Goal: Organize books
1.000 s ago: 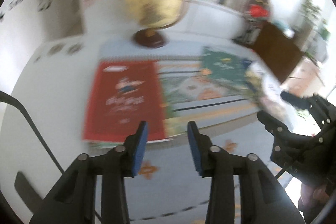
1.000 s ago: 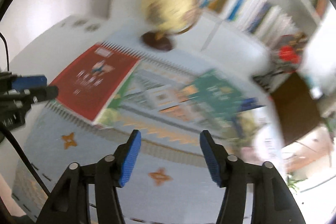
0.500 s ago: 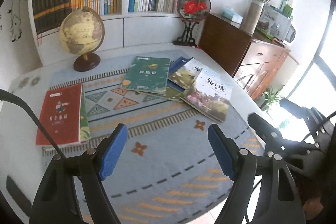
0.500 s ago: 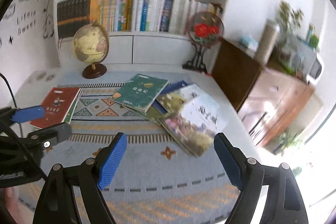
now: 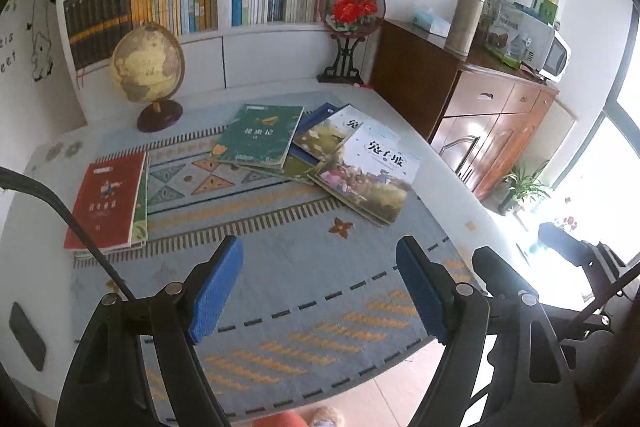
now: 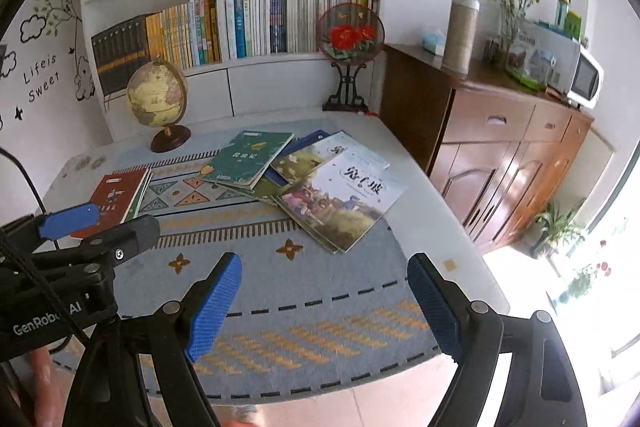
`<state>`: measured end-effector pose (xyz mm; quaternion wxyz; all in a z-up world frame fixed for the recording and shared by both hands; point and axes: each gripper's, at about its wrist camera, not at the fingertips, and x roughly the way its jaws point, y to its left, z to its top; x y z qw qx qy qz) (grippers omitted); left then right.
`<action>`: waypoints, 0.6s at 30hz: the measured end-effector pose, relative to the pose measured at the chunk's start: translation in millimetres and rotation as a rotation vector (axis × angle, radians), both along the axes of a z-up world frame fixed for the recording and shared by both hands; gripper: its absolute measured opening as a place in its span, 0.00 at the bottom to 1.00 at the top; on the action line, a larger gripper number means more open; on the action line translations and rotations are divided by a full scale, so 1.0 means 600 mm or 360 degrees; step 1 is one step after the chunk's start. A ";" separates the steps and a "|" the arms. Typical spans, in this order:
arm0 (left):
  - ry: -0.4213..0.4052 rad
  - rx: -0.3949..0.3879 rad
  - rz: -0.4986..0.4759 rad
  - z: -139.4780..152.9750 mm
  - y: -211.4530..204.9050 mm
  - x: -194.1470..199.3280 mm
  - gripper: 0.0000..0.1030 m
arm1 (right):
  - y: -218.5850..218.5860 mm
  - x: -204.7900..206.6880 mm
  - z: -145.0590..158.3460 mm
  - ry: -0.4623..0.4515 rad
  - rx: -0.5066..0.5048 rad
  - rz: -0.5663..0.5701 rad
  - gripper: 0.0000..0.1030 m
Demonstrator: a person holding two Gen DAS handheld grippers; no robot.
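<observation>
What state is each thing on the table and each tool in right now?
left tool: open, empty
right tool: open, empty
red book: flat, topping a small stack at the mat's left
green book: flat, atop the messy pile
white-cover book: flat, overlapping pile's near edge
globe: upright on stand

We see a white bookshelf (image 6: 232,27) at twelve o'clock, a wooden cabinet (image 6: 500,163) at two, a bright window (image 5: 600,163) at three, a tiled floor (image 6: 360,411) at six
</observation>
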<state>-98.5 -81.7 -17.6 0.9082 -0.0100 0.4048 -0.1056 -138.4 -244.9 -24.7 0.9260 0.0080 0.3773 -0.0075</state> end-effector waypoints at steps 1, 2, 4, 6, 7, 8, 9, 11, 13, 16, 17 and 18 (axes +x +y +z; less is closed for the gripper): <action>0.0002 0.0003 0.0006 -0.002 0.000 0.004 0.75 | -0.001 0.001 -0.002 0.0008 0.0017 0.0001 0.81; 0.0004 0.0009 0.0009 -0.003 -0.001 0.008 0.76 | -0.001 0.004 -0.003 0.0014 0.0023 0.0001 0.81; 0.0011 0.0016 0.0007 -0.007 -0.001 0.017 0.76 | 0.002 0.010 -0.007 0.0025 0.0025 -0.0002 0.81; 0.0015 0.0005 0.0003 -0.014 0.001 0.034 0.76 | 0.004 0.021 -0.012 0.0038 0.0023 -0.0009 0.81; 0.0023 -0.0006 0.0002 -0.018 0.004 0.045 0.76 | 0.004 0.028 -0.015 0.0047 0.0025 -0.0011 0.81; 0.0029 -0.0014 0.0001 -0.021 0.005 0.053 0.76 | 0.005 0.038 -0.017 0.0056 0.0024 -0.0012 0.81; 0.0037 -0.0024 -0.0001 -0.026 0.007 0.067 0.76 | 0.006 0.050 -0.020 0.0061 0.0019 -0.0014 0.81; 0.0064 -0.0025 0.0005 -0.032 0.014 0.097 0.76 | 0.012 0.077 -0.024 0.0079 0.0004 -0.0012 0.81; 0.0065 -0.0038 0.0007 -0.035 0.023 0.123 0.76 | 0.021 0.112 -0.026 0.0091 -0.0005 0.0002 0.81; 0.0061 -0.0023 0.0025 -0.039 0.043 0.169 0.76 | 0.037 0.160 -0.029 0.0092 -0.0009 0.0025 0.81; 0.0068 -0.0019 0.0027 -0.042 0.051 0.188 0.76 | 0.047 0.182 -0.032 0.0096 -0.0012 0.0035 0.81; 0.0071 -0.0021 0.0032 -0.045 0.060 0.207 0.76 | 0.052 0.196 -0.034 0.0098 -0.0014 0.0041 0.81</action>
